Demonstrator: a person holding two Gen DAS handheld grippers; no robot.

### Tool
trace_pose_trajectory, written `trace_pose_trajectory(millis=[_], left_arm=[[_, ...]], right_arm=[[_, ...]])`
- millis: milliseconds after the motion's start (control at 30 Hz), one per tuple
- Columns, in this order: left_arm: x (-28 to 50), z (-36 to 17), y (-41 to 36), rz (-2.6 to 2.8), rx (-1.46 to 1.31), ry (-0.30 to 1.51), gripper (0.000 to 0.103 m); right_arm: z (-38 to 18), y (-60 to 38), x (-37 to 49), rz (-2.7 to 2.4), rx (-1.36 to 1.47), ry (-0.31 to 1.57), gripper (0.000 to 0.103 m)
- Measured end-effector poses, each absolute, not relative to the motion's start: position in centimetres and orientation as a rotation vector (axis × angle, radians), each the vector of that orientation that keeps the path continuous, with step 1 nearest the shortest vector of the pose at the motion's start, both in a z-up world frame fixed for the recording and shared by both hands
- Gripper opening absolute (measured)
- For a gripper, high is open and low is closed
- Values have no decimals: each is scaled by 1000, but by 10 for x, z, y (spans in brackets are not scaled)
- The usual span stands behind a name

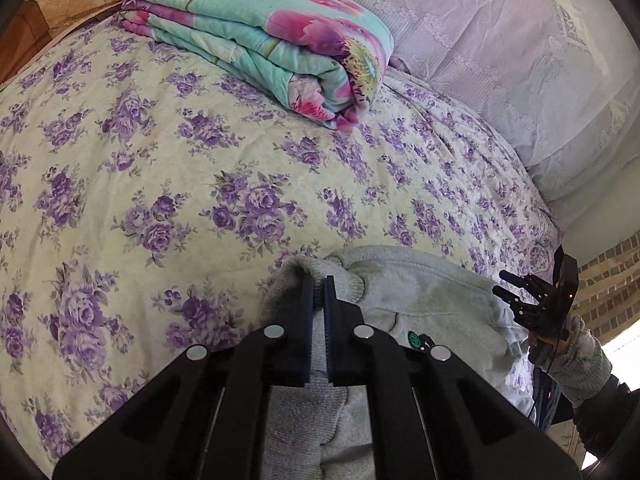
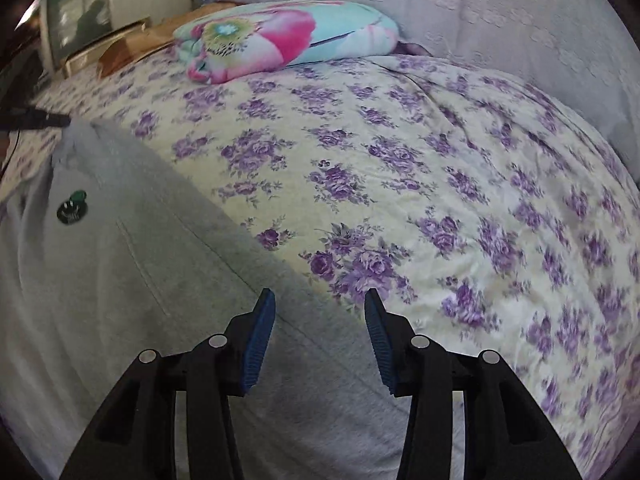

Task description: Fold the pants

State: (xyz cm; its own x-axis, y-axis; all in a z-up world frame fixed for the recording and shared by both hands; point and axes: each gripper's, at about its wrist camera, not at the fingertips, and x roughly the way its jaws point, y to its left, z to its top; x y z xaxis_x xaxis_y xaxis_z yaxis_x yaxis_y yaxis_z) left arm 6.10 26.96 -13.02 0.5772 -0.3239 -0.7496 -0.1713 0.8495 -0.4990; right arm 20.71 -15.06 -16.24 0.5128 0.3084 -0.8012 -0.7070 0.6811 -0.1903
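Grey sweatpants (image 1: 420, 292) lie on a purple-flowered bedspread (image 1: 160, 160). They carry a small green patch (image 1: 414, 339). My left gripper (image 1: 319, 284) is shut on a ribbed cuff of the pants and holds it bunched above the bed. The right wrist view shows the pants (image 2: 120, 260) spread flat at the left with the patch (image 2: 72, 207). My right gripper (image 2: 320, 300) is open and empty, hovering over the pants' edge. It also shows in the left wrist view (image 1: 516, 292), held by a gloved hand. The left gripper (image 2: 40, 120) appears at the far left edge.
A folded teal and pink floral quilt (image 1: 260, 36) lies at the head of the bed. A lilac lace cover (image 1: 500, 40) rises behind it. Brown cloth (image 1: 60, 4) sits at the far left. A brick wall (image 1: 608, 292) stands at the right.
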Motion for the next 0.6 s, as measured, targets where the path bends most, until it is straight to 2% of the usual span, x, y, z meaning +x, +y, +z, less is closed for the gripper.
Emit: trace_pose_trajectory(millis=[133, 167, 200, 267, 600], left_arm=[[65, -134, 268, -64, -583, 984, 4], [66, -134, 268, -55, -588, 990, 4], [67, -134, 268, -47, -590, 996, 4], [69, -131, 266, -36, -581, 1005, 4], [76, -124, 264, -76, -593, 992, 3]], right_arm=[[-183, -147, 218, 797, -627, 893, 46], [-186, -147, 219, 822, -639, 894, 39], [-186, -146, 219, 853, -642, 902, 24], [-182, -144, 215, 883, -629, 919, 8], [-122, -162, 166, 774, -513, 828, 5]])
